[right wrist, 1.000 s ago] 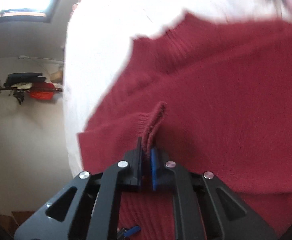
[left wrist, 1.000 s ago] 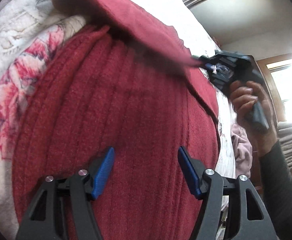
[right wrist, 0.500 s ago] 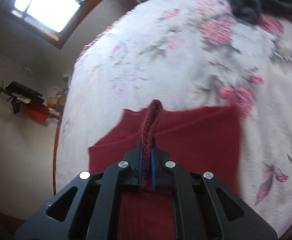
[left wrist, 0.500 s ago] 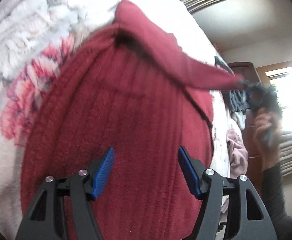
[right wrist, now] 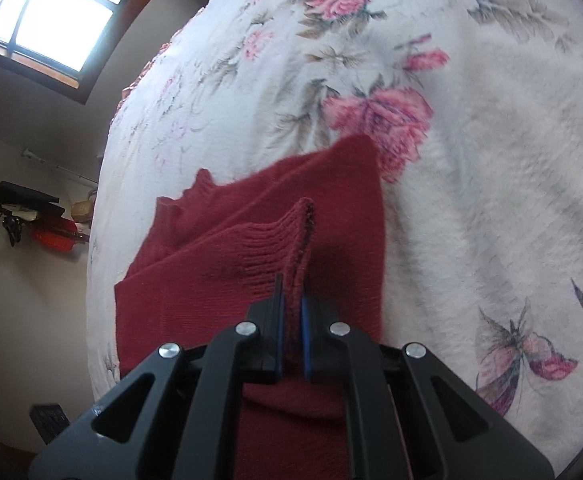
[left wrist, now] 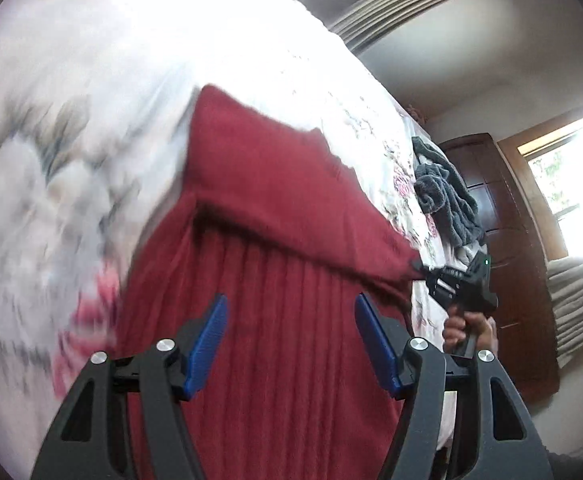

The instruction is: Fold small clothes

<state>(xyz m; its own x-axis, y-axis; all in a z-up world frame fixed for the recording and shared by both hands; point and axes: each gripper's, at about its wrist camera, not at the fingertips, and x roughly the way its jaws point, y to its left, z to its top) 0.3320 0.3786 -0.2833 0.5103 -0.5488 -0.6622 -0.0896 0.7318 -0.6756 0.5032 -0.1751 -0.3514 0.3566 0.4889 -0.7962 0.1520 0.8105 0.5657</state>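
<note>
A dark red ribbed knit sweater (left wrist: 275, 280) lies on a white floral bedspread (left wrist: 91, 128). My left gripper (left wrist: 291, 340) hovers open just over the sweater's ribbed body, nothing between its blue pads. My right gripper (right wrist: 291, 320) is shut on the ribbed cuff of the sweater's sleeve (right wrist: 287, 236), which stands up from between the fingers. In the left wrist view that right gripper (left wrist: 419, 266) sits at the sweater's right side, held by a hand (left wrist: 471, 328), with the sleeve pulled taut across the top of the sweater.
A dark grey garment (left wrist: 447, 192) lies heaped near the bed's far right edge. A brown wooden door (left wrist: 503, 240) and a bright window (left wrist: 571, 200) stand beyond. The bedspread (right wrist: 471, 160) stretches wide past the sweater.
The right gripper has drawn the sleeve outward and down to the sweater's right side, stretching it across the body. The left gripper stayed open over the sweater, which now looks farther away.
</note>
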